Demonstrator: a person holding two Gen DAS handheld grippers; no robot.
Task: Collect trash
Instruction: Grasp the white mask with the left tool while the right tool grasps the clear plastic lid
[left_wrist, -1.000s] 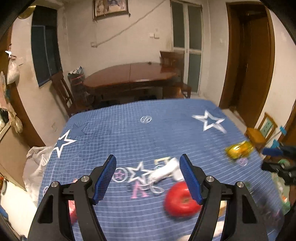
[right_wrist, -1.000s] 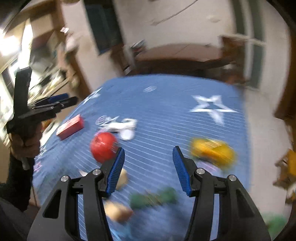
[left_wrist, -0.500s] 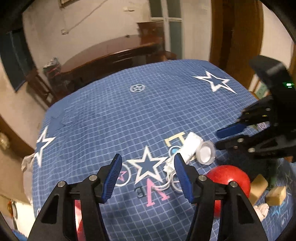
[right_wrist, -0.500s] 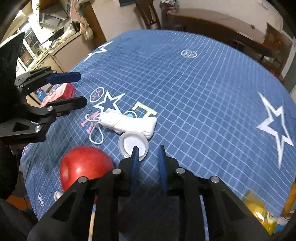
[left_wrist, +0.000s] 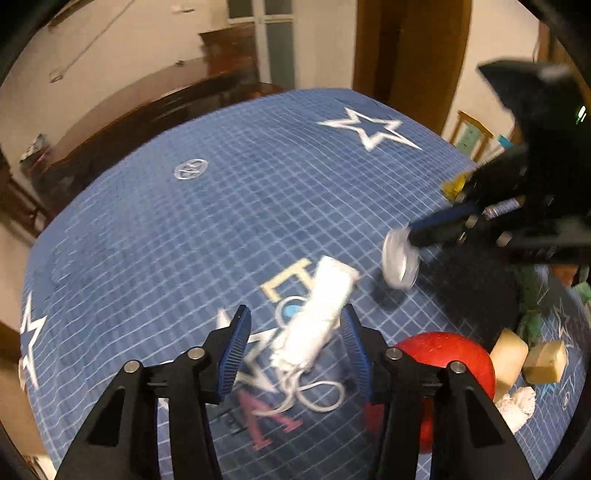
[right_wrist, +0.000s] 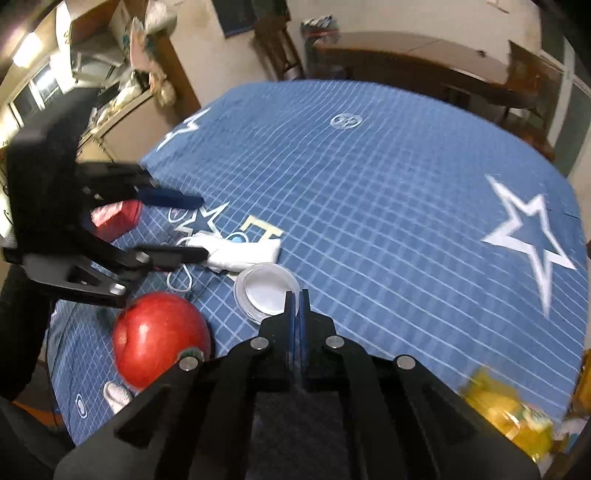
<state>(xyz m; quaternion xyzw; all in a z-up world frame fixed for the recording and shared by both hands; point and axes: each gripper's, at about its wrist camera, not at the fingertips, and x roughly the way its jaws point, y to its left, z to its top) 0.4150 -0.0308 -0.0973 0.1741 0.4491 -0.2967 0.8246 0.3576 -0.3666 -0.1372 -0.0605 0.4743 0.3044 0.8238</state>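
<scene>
Pinching the clear lid (right_wrist: 266, 292) in my right gripper (right_wrist: 294, 300), I've narrowed my left gripper (left_wrist: 293, 338), not yet gripping, around the mask (left_wrist: 318, 314) near the table's (right_wrist: 369, 192) near edge.

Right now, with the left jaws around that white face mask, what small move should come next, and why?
Probably finish closing the left gripper on the rolled white face mask. Its jaws have just been closing and straddle the mask, but the pads do not seem to press it yet. The right gripper is already shut on the rim of the clear round plastic lid.
</scene>
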